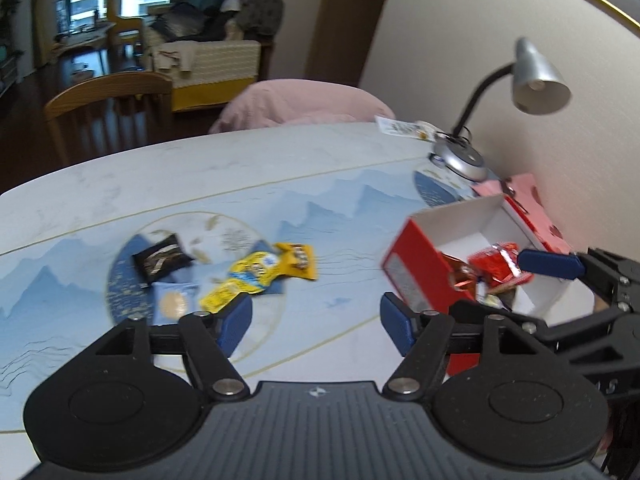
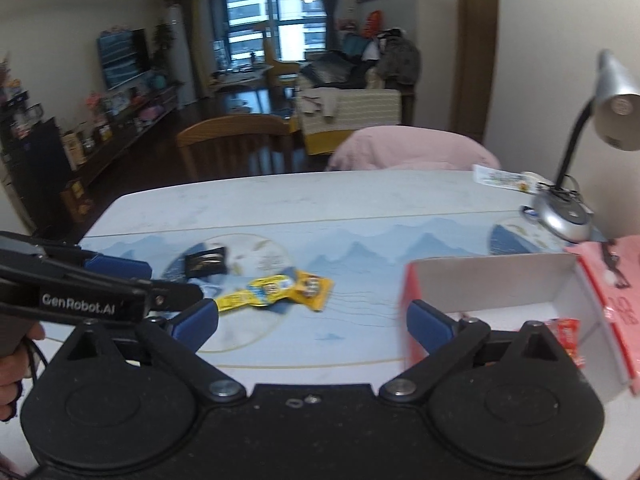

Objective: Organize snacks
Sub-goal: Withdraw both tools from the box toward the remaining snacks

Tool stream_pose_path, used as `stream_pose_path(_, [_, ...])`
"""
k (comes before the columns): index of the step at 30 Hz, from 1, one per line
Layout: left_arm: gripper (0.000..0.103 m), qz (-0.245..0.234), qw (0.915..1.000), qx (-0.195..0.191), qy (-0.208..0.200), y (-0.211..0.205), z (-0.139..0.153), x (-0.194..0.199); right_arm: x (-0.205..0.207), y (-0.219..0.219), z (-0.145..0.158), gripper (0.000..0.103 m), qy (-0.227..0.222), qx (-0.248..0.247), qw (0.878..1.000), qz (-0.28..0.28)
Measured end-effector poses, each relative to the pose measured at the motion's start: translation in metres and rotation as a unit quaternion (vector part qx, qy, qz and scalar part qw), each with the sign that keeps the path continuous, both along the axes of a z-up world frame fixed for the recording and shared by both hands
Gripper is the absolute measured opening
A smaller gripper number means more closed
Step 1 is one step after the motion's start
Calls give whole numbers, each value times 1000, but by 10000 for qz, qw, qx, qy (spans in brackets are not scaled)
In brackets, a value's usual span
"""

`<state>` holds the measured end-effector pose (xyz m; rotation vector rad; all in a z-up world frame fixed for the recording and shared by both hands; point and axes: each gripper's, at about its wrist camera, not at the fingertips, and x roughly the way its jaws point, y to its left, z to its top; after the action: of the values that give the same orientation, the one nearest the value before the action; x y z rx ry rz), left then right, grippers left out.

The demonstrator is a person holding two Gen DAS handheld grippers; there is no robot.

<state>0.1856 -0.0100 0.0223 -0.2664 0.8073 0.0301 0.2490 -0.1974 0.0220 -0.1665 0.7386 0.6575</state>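
A red box with a white inside (image 1: 476, 220) stands open at the right of the table and holds red snack packets (image 1: 498, 266). It also shows in the right wrist view (image 2: 496, 280). Loose snacks lie mid-table: a black packet (image 1: 162, 258), a pale blue biscuit packet (image 1: 174, 302), a yellow packet (image 1: 250, 274) and a yellow-brown packet (image 1: 298, 260). My left gripper (image 1: 316, 320) is open and empty, between the snacks and the box. My right gripper (image 2: 312, 322) is open and empty, its right finger at the box's near corner.
A silver desk lamp (image 1: 532, 76) stands at the back right on its base (image 1: 460, 158). A pink lid (image 2: 616, 292) lies beside the box. A pink-covered chair (image 2: 412, 154) and a wooden chair (image 2: 236, 140) stand beyond the far table edge.
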Motion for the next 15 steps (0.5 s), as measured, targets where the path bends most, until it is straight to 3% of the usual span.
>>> stream_pose_path(8, [81, 579, 9983, -80, 56, 50, -26, -21, -7, 34, -19, 103, 56, -99, 9993, 360])
stream_pose_path(15, [81, 968, 9946, -80, 373, 83, -62, -24, 9, 40, -41, 103, 191, 29, 9985, 522])
